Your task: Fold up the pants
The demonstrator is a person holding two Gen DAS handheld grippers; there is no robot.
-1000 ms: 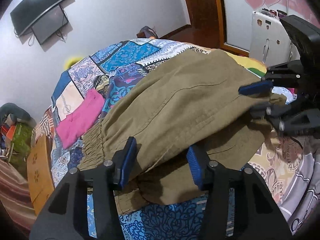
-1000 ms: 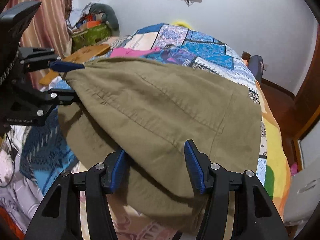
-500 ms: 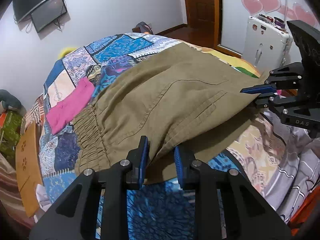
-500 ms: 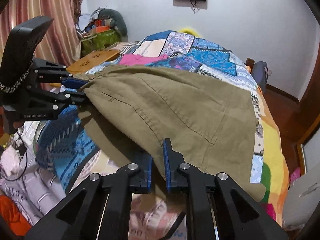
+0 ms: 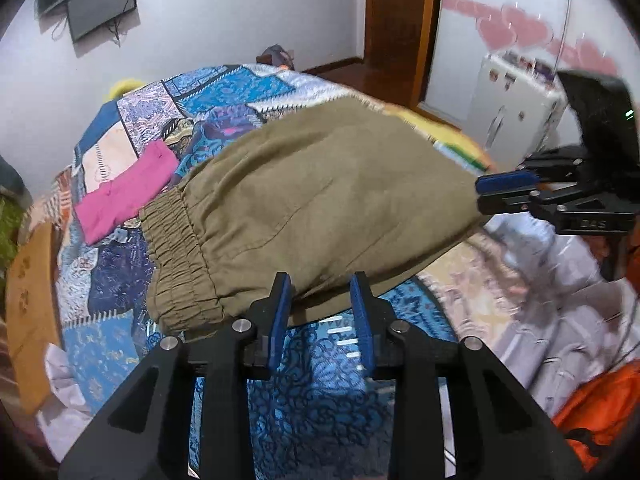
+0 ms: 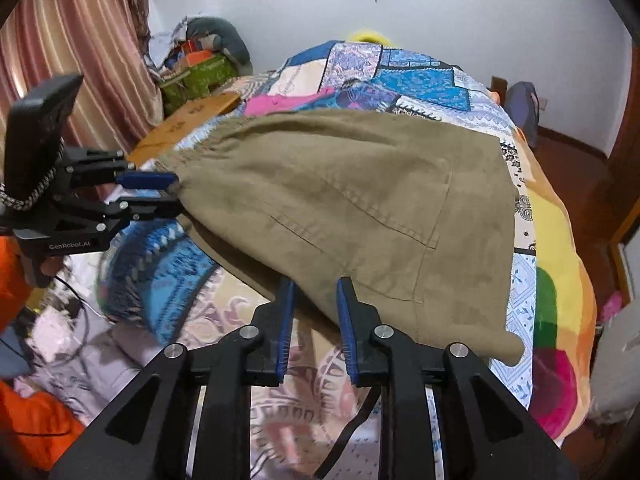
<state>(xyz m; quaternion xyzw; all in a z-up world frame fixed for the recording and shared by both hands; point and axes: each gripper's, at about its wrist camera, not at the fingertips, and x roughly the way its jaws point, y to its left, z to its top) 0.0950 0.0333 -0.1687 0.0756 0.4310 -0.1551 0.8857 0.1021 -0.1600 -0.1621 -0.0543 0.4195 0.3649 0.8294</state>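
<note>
On the bed (image 5: pixel 248 92), olive pants (image 5: pixel 320 208) lie folded; left hand-held gripper (image 5: pixel 322 304) and right hand-held gripper (image 6: pixel 314 304) both parted, seemingly released at near edge.

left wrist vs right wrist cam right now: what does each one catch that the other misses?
Left wrist only: the white cabinet, the wooden door, the pink heart decals on the wall, and the right gripper seen side-on at the pants' edge.

Right wrist only: the striped curtain, the green bag in the corner clutter, the pants' patch pocket, and the left gripper side-on at the waistband end.

Both: the olive pants on the patchwork bedspread, the pink garment, the wall TV, and a wooden board at the bed's edge.
</note>
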